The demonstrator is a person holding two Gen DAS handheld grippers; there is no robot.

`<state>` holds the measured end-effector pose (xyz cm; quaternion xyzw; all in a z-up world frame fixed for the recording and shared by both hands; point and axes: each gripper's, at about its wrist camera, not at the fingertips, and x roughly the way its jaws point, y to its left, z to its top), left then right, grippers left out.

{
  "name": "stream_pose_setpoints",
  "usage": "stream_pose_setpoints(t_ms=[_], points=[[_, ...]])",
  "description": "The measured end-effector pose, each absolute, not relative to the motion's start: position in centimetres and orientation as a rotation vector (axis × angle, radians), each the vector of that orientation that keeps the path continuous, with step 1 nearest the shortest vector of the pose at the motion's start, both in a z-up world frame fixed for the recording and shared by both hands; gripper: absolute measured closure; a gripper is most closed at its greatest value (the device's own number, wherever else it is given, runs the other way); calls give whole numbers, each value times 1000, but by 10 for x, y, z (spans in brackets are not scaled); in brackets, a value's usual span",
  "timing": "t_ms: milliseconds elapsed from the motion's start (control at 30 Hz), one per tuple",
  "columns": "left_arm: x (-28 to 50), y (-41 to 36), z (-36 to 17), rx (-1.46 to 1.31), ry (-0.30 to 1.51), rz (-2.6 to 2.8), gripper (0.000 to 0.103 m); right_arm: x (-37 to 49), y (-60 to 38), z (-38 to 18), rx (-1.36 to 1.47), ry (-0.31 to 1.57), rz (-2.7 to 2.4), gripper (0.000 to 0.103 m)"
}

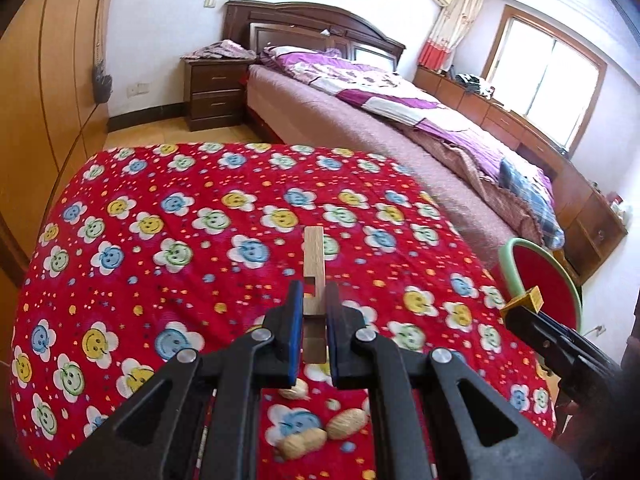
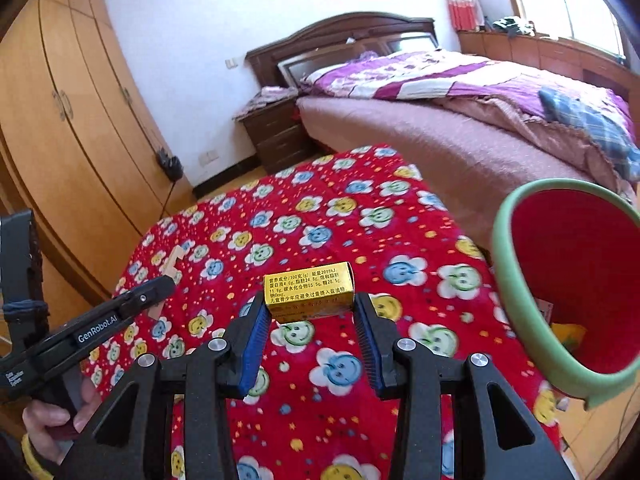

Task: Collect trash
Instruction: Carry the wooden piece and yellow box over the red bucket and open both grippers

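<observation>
My left gripper [image 1: 314, 296] is shut on a notched wooden clip [image 1: 313, 256] that sticks out forward, lifted above the red flowered tablecloth [image 1: 180, 240]. In the right wrist view the left gripper [image 2: 162, 284] shows at the left with the wooden clip [image 2: 172, 264] in its tips. My right gripper [image 2: 310, 306] is shut on a small gold box [image 2: 309, 290] with printed text, its blue pads against the box's two ends. In the left wrist view the right gripper [image 1: 520, 310] and gold box [image 1: 532, 299] appear at the right. A red bin with a green rim [image 2: 516, 300] stands just right of the box.
Several peanut shells [image 1: 344, 424] lie on the cloth under my left gripper. The bin [image 1: 512, 264] sits off the table's right edge with some trash inside. A bed [image 2: 460, 152] lies beyond, a nightstand [image 1: 216, 92] and wardrobe [image 2: 60, 120] to the left. A hand [image 2: 48, 416] grips the left handle.
</observation>
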<state>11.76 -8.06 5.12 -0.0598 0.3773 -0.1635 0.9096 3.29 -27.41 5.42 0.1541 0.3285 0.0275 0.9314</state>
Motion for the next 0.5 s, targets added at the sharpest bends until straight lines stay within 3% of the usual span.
stream_pose_setpoints(t_ms=[500], points=[[84, -143, 78, -63, 747, -477, 94, -21, -336, 67, 355, 594, -125, 60]])
